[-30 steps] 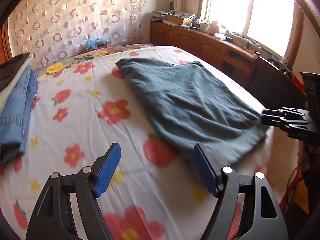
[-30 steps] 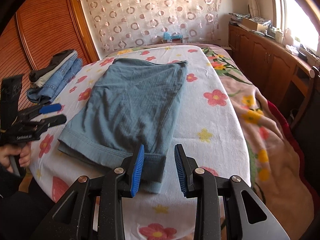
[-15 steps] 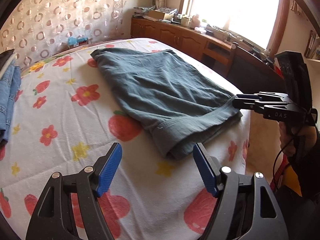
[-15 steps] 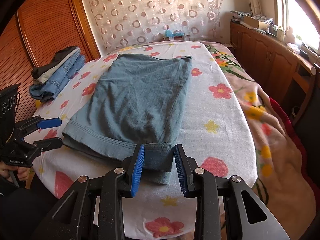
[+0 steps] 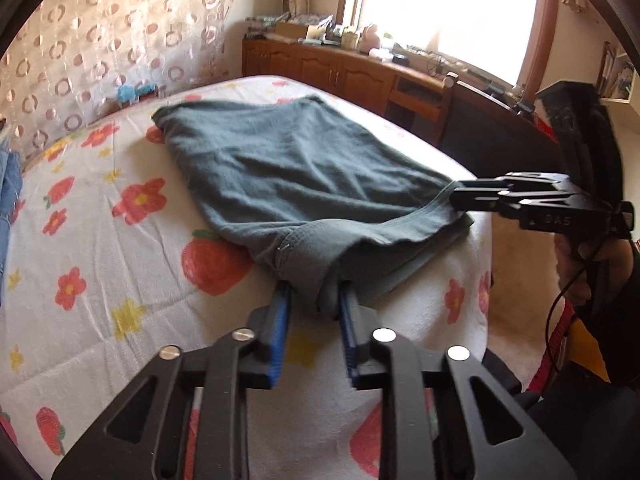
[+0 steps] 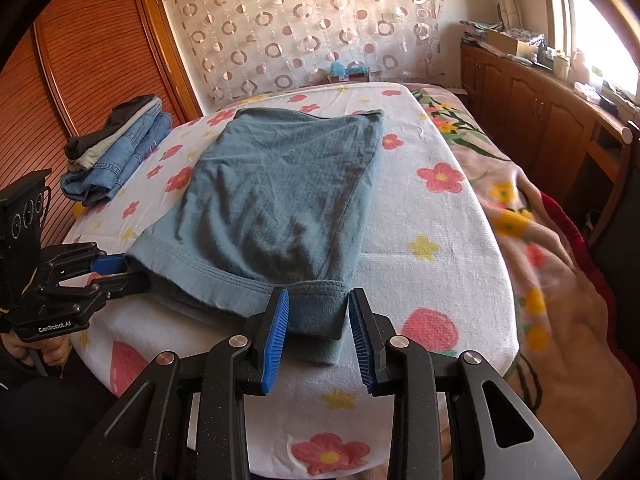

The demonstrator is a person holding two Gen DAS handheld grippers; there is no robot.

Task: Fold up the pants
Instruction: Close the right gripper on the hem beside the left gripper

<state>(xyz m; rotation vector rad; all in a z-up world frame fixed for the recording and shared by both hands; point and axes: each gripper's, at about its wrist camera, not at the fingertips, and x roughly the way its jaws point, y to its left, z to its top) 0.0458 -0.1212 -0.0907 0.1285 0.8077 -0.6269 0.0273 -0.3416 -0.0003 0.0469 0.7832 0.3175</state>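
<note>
Left wrist view: the pants, teal-grey and folded flat, lie on a bed under a white sheet printed with flowers and strawberries. Near corner of the waistband end sits bunched between the blue pads of the left gripper; its fingers are narrow and closing, with cloth filling the gap and the pads at the fabric on both sides. Opposite near corner of the pants is met from the right of the frame by the right gripper, held in a person's hand.

Right wrist view: the same pants run away from the camera toward the patterned curtain. The hem corner nearest the lens lies between the fingers of the right gripper, which stand narrow; the cloth takes up most of the gap, and contact with the pads cannot be told for certain. The left gripper enters from the left edge, its tips on the far near-side corner of the waistband. A stack of folded jeans rests on the bed's left side, well apart from the pants. Wooden cabinets line the right wall.
</note>
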